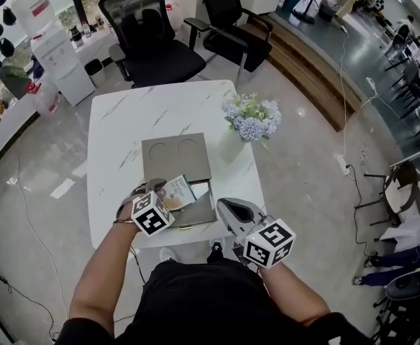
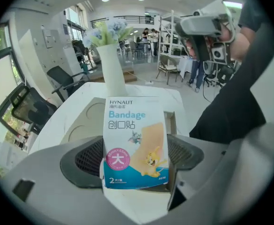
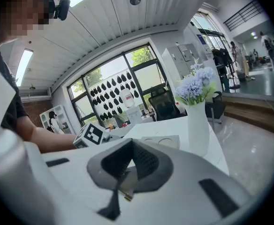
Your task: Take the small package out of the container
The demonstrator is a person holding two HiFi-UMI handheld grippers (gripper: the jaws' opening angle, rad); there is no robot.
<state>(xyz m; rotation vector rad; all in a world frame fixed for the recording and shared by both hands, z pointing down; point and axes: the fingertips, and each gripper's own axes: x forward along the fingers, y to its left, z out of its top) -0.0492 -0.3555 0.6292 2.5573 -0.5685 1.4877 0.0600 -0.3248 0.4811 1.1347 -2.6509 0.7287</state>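
At the near edge of the table (image 1: 124, 131), toward its left corner, the package (image 2: 136, 125) is being held upright across its width by the left gripper (image 2: 136, 156). The jaws are standing wide, with a pad pressing on each side edge. The package is being carried over the open container (image 1: 211, 201), which is lying at the middle of the near edge with its lid (image 1: 175, 157) laid flat behind it.

The step in hand is judged to be the lift-out, and it is nearly done. To finish it well, the pressure is best being kept light and even, since a thin card pack gripped by its edges is likely to bow or twist out. The package is best being raised straight until it is clear of the container's wall. It can then be moved toward a bare part of the table, away from the vase (image 2: 113, 74) near the right edge. The right gripper (image 3: 127, 168) is being held off the near right corner, jaws together and gripping nothing. From there it is well placed to steady the container if it is dragged.

In the head view the container's inside is being covered by the package and the left gripper, so what else it is holding cannot be told. Whether the package's lower edge is already clear of the wall cannot be told either. A small tan strip at the right jaws is too blurred to name.
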